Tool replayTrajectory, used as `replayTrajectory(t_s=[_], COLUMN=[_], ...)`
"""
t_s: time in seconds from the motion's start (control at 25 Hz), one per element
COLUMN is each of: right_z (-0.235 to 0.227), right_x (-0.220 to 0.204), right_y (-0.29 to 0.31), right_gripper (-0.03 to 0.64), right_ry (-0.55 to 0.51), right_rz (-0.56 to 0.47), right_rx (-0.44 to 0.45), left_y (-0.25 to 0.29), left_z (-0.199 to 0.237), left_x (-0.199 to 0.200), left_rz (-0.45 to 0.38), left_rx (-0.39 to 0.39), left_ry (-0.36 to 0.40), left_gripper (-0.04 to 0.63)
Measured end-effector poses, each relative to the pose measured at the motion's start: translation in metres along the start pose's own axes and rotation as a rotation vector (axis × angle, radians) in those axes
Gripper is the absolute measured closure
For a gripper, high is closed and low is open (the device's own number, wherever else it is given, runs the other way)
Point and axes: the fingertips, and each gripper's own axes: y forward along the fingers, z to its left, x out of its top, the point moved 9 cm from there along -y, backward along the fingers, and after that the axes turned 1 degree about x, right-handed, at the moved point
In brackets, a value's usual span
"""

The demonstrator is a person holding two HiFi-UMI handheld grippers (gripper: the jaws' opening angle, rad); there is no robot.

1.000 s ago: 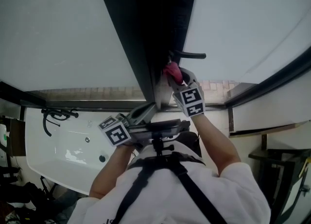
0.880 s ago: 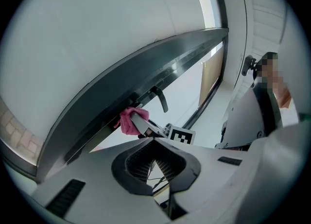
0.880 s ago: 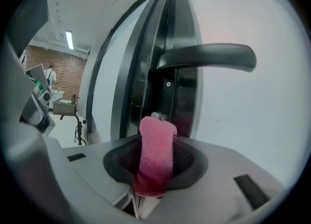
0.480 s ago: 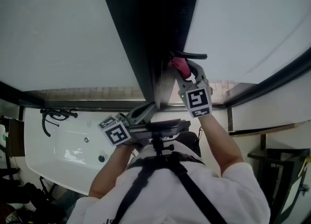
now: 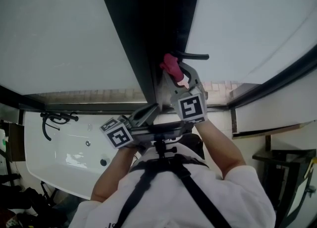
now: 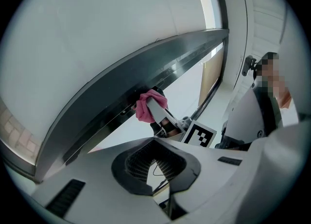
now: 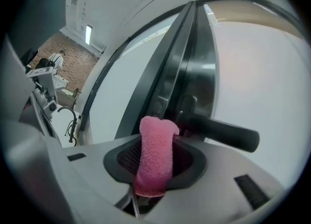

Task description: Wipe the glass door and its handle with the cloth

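Wiping near the handle looks like the step in hand. The glass door (image 5: 59, 34) is pale and frosted, with a dark frame (image 5: 143, 24). The black lever handle (image 7: 228, 134) sticks out from that frame. The right gripper (image 5: 176, 72) has its fingers clamped on a pink fluffy cloth (image 7: 156, 150), folded into a stub that pokes past the tips, at the frame just beside the handle's base; contact probable, hard to confirm. The left gripper (image 5: 151, 111) hangs low by the frame, fingers apparently together on nothing. Next move likely calls for sliding the cloth out along the lever, keeping pressure.
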Motion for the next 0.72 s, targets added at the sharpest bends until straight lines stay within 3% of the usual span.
replayTrajectory(t_s=[0.32,0.52,0.72], right_z=[0.014,0.015,0.022], right_x=[-0.013,-0.017,-0.036], right_y=[0.007,0.003,0.005], right_gripper=[0.502,0.503,0.505], right_ry=[0.012,0.129,0.191], right_rz=[0.015,0.015,0.103], right_rx=[-0.040,-0.029,0.015], left_y=[-0.003,-0.002,-0.002], left_z=[-0.002,-0.006,-0.009], left_x=[0.000,-0.001,-0.003], left_rz=[-0.010,-0.008,-0.011], left_rx=[0.000,-0.005,-0.012], left_ry=[0.005,0.010,0.014], left_gripper=[0.603,0.603,0.603])
